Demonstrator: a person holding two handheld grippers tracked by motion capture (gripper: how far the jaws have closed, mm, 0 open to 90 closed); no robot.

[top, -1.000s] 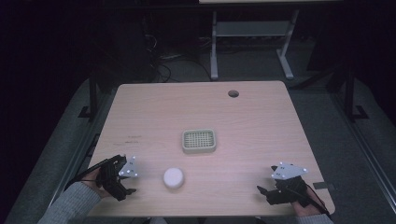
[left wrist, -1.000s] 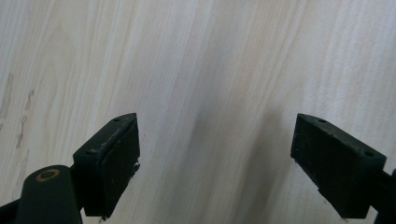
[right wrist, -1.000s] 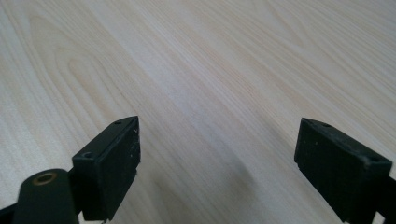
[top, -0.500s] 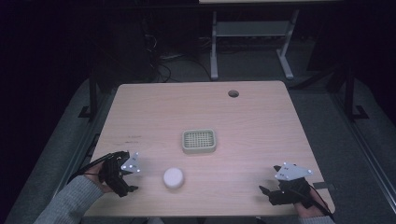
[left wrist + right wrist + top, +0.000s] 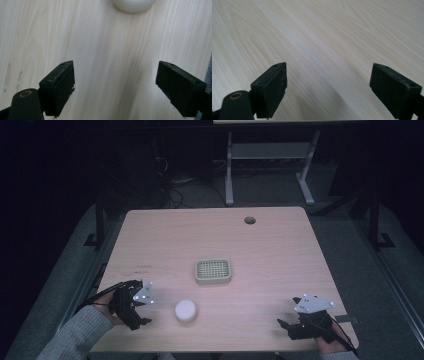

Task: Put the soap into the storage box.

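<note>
White round object (image 5: 134, 4) cut off by the top edge in the left gripper view, its upper part unseen

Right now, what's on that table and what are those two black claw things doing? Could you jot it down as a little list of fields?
Surface: light wooden table with a round hole near its far edge
Middle of table: small pale tray with a grid top
Near edge: white round object
Left gripper: open, empty, beside the white round object, pointing at it
Right gripper: open, empty, over bare wood
</note>
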